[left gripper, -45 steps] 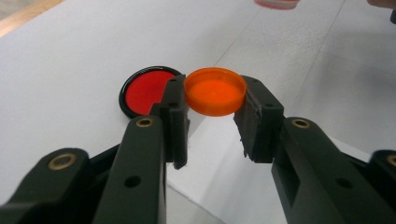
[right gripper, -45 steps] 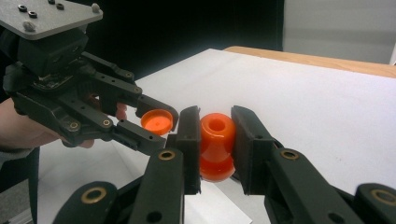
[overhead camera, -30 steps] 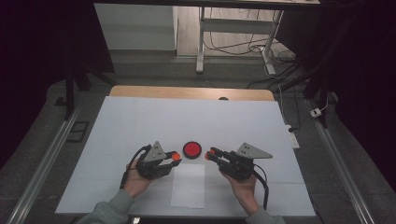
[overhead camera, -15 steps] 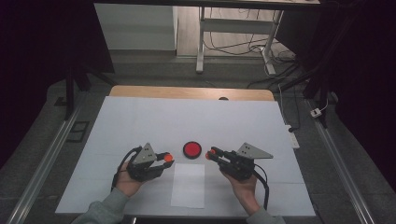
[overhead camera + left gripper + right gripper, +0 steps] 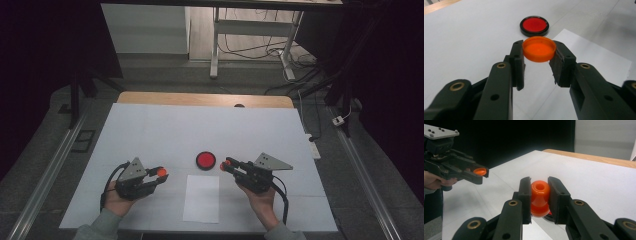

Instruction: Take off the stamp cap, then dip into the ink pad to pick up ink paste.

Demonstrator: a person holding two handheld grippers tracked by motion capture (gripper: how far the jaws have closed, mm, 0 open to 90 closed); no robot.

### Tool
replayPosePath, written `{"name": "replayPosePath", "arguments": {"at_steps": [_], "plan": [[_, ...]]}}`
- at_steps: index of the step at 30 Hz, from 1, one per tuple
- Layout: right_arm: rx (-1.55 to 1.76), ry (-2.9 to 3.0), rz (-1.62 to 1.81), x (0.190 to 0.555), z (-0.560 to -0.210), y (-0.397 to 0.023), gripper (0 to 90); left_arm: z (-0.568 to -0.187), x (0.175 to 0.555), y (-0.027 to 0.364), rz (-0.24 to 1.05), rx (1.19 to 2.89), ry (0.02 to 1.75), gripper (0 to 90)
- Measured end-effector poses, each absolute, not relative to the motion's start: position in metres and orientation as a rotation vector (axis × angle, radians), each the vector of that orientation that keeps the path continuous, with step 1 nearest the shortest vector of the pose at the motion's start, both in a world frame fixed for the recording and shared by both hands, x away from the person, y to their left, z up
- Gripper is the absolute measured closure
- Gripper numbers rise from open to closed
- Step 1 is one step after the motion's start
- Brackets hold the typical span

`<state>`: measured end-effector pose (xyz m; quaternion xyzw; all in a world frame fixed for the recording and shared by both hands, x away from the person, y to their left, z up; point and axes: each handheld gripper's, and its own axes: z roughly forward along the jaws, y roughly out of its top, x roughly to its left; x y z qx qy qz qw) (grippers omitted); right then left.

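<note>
orange cap [image 5: 539,49] open side up, orange bottle [image 5: 540,197] mouth toward camera

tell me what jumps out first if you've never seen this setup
The orange pieces: the left gripper pinches an orange cap, and the right gripper clamps an orange bottle, mouth toward the camera. Between them on the white table lies a red disc in a black rim, with a paper sheet just in front.
</note>
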<state>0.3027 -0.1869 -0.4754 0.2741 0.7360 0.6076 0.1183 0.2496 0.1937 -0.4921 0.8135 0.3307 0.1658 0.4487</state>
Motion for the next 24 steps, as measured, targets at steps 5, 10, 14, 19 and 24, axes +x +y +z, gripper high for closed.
{"name": "replayPosePath", "arguments": {"at_steps": [5, 10, 14, 19, 24], "plan": [[0.800, 2.149, 1.780, 0.3033, -0.4753, -0.1862, 73.1, -0.4941, 0.2487, 0.1975, 0.404, 2.011, 0.827, 65.0], [0.804, 2.141, 1.782, 0.3035, -0.4747, -0.1866, 73.1, -0.4952, 0.2496, 0.1957, 0.406, 2.021, 0.828, 65.0], [0.802, 2.135, 1.787, 0.3042, -0.4732, -0.1873, 73.1, -0.4970, 0.2512, 0.1977, 0.397, 2.017, 0.843, 65.0], [0.797, 2.132, 1.793, 0.3061, -0.4713, -0.1855, 73.1, -0.4970, 0.2502, 0.1966, 0.403, 2.018, 0.845, 65.0], [0.791, 2.140, 1.788, 0.3097, -0.4692, -0.1809, 73.1, -0.4975, 0.2512, 0.1958, 0.403, 2.021, 0.847, 64.9]]}}
